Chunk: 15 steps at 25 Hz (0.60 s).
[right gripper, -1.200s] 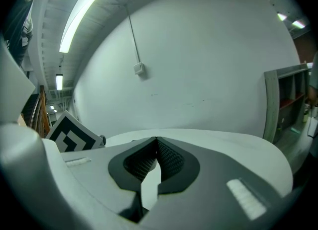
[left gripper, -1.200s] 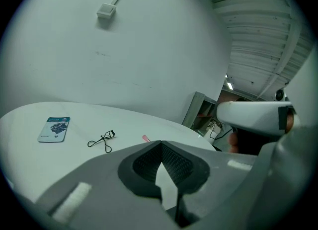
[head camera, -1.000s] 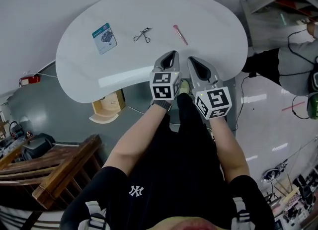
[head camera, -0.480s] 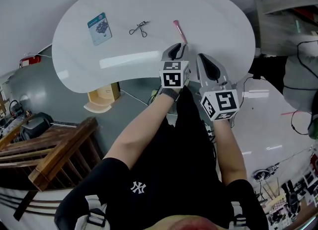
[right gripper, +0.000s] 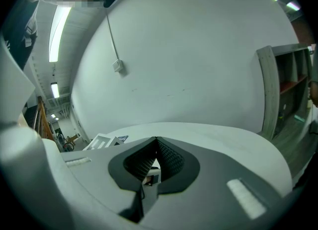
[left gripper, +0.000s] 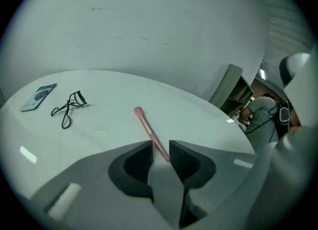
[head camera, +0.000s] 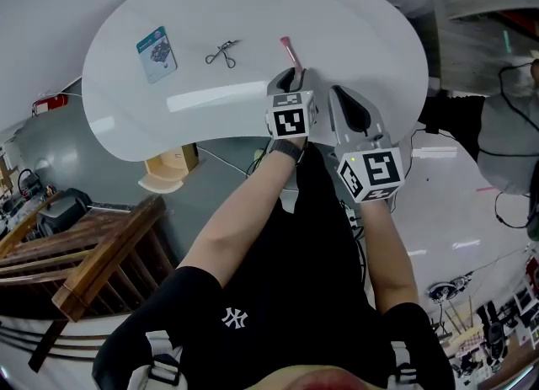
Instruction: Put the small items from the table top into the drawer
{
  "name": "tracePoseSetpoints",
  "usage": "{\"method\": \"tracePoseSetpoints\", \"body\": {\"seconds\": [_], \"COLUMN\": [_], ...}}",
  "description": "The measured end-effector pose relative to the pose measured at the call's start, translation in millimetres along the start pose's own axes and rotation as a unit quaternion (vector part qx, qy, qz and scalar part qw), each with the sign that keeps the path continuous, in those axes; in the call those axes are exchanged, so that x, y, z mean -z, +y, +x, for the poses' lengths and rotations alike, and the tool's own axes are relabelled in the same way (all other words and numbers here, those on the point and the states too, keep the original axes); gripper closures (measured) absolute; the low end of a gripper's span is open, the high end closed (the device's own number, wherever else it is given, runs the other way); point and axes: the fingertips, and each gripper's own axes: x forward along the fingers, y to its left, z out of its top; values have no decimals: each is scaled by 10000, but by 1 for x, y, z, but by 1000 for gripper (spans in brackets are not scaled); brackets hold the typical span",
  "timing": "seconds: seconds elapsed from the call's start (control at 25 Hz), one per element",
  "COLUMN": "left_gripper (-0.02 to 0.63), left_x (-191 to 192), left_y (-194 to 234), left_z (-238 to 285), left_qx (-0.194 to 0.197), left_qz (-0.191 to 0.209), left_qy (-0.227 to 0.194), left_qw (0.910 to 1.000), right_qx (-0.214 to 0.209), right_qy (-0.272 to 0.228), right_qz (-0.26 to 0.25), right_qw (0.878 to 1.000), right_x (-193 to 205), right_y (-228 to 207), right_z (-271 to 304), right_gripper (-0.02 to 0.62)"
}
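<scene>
On the white rounded table (head camera: 354, 18) lie a blue card packet (head camera: 157, 51), a black eyelash curler (head camera: 221, 53) and a pink brush (head camera: 289, 51). My left gripper (head camera: 298, 73) is low over the table at the brush's near end. In the left gripper view its jaws stand a narrow gap apart, open (left gripper: 160, 147), and the near end of the pink brush (left gripper: 149, 132) runs into that gap. The curler (left gripper: 67, 109) and packet (left gripper: 39, 96) lie further left. My right gripper (head camera: 338, 93) hovers beside it at the table's front edge, shut and empty (right gripper: 157, 139).
A light wooden unit (head camera: 166, 173) shows under the table's front-left edge. A grey shelf (head camera: 476, 5) and a person (head camera: 514, 119) are to the right. A wooden railing (head camera: 93, 270) is at lower left. The wall stands behind the table.
My left gripper has moved forward over the table, up to the near end of the pink brush. The right gripper has followed slightly and stays shut.
</scene>
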Motion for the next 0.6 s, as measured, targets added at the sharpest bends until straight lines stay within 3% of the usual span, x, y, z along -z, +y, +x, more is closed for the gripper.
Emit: {"method": "tracePoseSetpoints", "body": {"seconds": [0.16, 0.32, 0.6], "left_gripper": [508, 563, 566], "left_x": [1, 3, 4], "left_y": [2, 19, 12], "left_z": [7, 7, 2], "left_qx": [-208, -339, -73], "left_qz": [-23, 54, 80], "left_qy": [119, 172, 199], "left_qw": [9997, 9993, 9997], "right_qx": [113, 143, 11], "right_qy": [14, 38, 35], "right_qz": [21, 72, 101], "right_qw": [9999, 9999, 9999], "right_x": [1, 7, 6], "right_y": [-12, -12, -5], "right_z": [-1, 8, 15], "right_gripper": [572, 572, 572]}}
